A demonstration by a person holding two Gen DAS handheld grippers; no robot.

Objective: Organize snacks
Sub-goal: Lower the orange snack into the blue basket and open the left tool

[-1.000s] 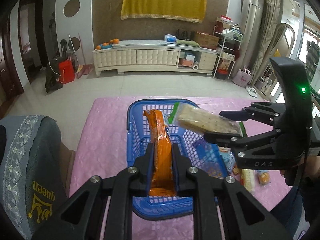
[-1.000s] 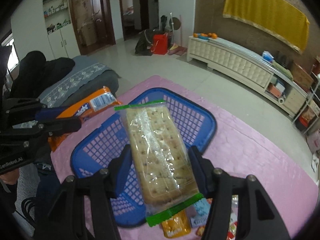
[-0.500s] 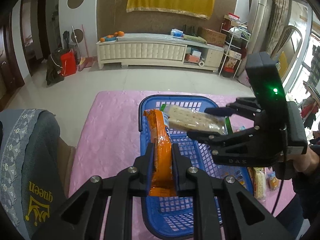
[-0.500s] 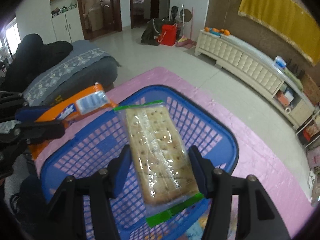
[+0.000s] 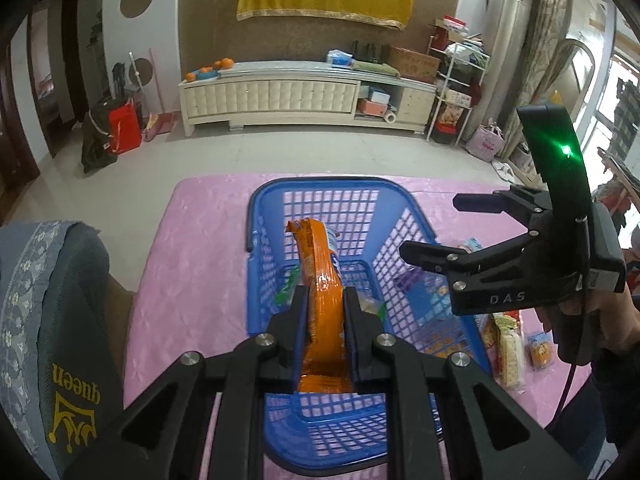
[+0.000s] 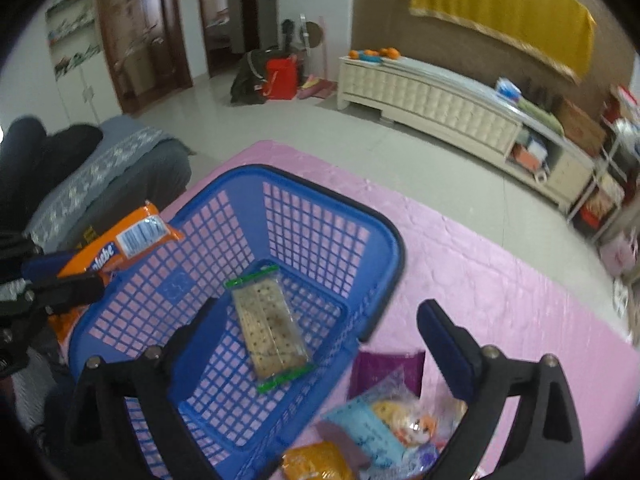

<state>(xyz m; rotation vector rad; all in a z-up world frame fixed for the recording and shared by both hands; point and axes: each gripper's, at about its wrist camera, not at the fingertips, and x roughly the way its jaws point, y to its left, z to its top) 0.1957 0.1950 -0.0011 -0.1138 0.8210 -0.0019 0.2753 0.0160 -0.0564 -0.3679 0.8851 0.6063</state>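
Observation:
A blue plastic basket point(image 5: 264, 216) point(image 6: 384, 240) stands on a pink tablecloth. My left gripper point(image 5: 324, 300) is shut on an orange snack pack point(image 5: 320, 280) and holds it upright over the basket; the pack also shows at the left of the right wrist view point(image 6: 124, 244). A clear cracker pack with green ends point(image 6: 268, 328) lies flat on the basket floor. My right gripper point(image 6: 320, 320) is open and empty above the basket's right rim; it also shows in the left wrist view point(image 5: 436, 228).
Several loose snack packs point(image 6: 384, 428) point(image 5: 508, 348) lie on the pink tablecloth point(image 6: 500, 280) to the right of the basket. A grey cushioned seat point(image 5: 44, 300) is at the left. A cream cabinet point(image 5: 288, 96) stands across the room.
My right gripper has opened and let go of the cracker pack, which now lies in the basket. The left gripper holds the orange pack lower, inside the basket.

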